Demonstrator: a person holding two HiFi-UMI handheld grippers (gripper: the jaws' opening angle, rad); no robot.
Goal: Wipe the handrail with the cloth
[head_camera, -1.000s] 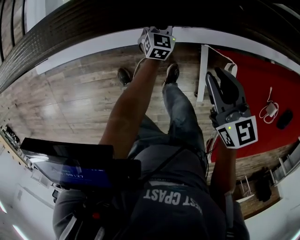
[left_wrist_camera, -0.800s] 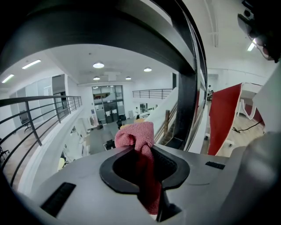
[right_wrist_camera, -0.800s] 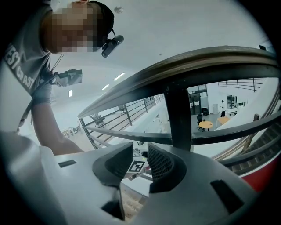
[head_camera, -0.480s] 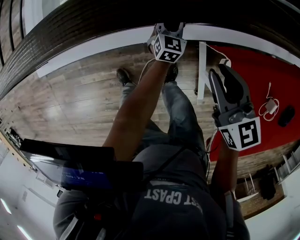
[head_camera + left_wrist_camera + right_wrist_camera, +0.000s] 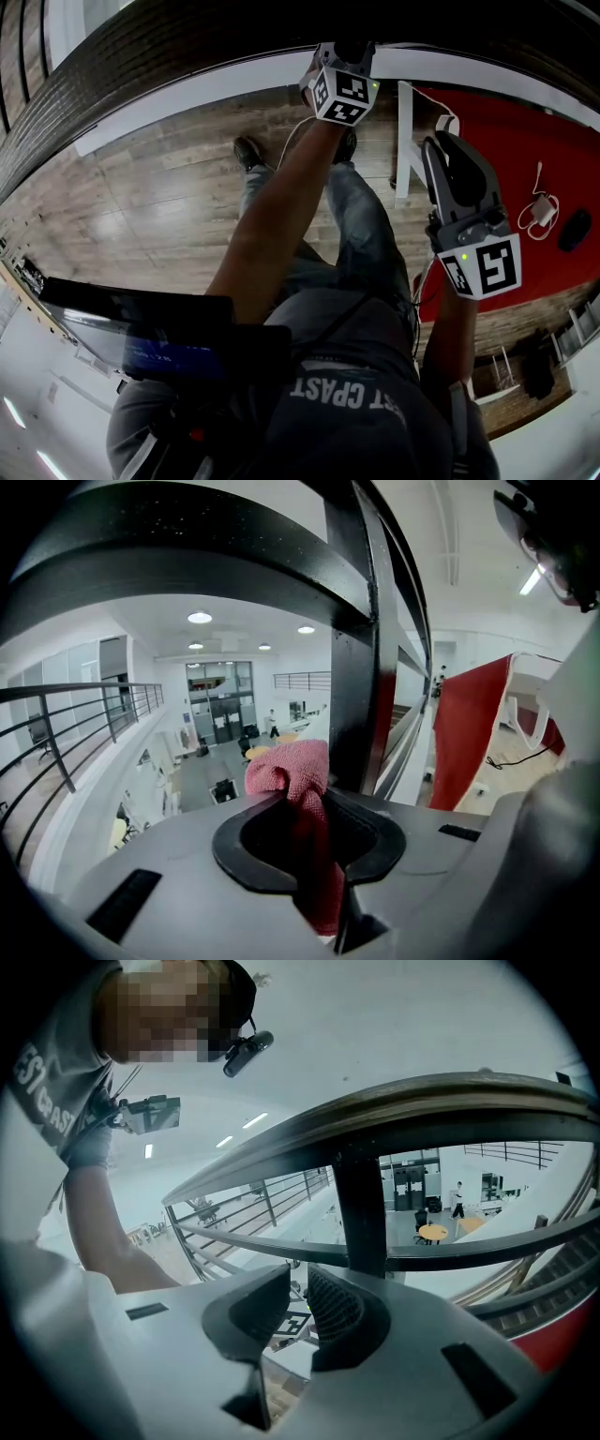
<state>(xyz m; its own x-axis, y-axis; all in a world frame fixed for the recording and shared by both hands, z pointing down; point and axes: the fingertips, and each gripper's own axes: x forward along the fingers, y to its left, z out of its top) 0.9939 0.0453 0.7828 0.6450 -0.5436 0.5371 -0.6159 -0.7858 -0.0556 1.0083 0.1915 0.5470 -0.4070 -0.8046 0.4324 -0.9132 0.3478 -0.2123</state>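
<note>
Wood floor (image 5: 169,187); one handrail (image 5: 394,1110), one cloth (image 5: 291,766); left gripper (image 5: 307,803), right gripper (image 5: 300,1286).

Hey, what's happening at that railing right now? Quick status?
Left tongs shut on pink cloth, by the handrail. Right tongs empty, just been closing, slight gap. Black post right behind cloth.

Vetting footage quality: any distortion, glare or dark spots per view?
Head view: heavy fisheye, handrail dark, sheen on floor. Left gripper view: handrail near black, cloth sharp, lamps blown out. Right gripper view: handrail bowed, pale washed background.
</note>
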